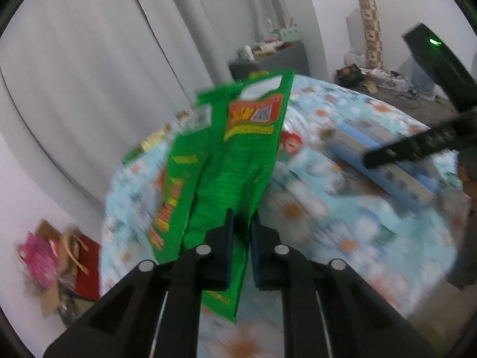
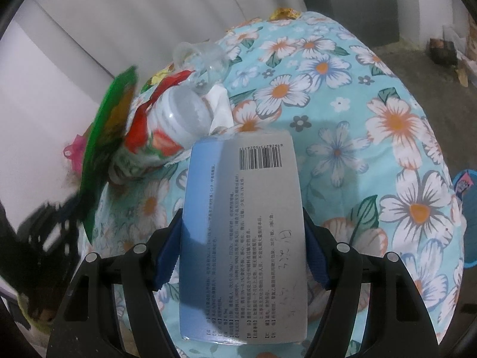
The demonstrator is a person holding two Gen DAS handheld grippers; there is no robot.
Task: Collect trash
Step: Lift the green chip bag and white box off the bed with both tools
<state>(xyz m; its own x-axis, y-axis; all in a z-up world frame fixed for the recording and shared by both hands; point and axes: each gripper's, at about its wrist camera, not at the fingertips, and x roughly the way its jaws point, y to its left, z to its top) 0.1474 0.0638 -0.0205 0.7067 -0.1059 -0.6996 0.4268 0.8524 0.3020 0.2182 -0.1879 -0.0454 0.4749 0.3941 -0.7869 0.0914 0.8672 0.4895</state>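
My left gripper (image 1: 241, 223) is shut on a green snack wrapper (image 1: 235, 155) and holds it up above a table with a flowered cloth (image 1: 342, 238); the view is blurred. The wrapper also shows at the left of the right wrist view (image 2: 104, 137). My right gripper (image 2: 241, 244) is shut on a grey and blue medicine box (image 2: 241, 232), its printed side up, above the cloth (image 2: 342, 119). The box shows in the left wrist view (image 1: 384, 161) under the right gripper's finger (image 1: 417, 146). On the cloth lie a plastic bottle with a red label (image 2: 167, 125), a clear plastic cup (image 2: 202, 59) and a white tissue (image 2: 220, 104).
Grey curtains (image 1: 89, 59) hang behind the table. A grey cabinet (image 2: 351, 12) with small items stands at the back. Bags and cardboard (image 1: 56, 262) lie on the floor at the left. More clutter (image 1: 372, 77) lies on the far floor. A gold wrapper (image 2: 283, 13) sits at the table's far edge.
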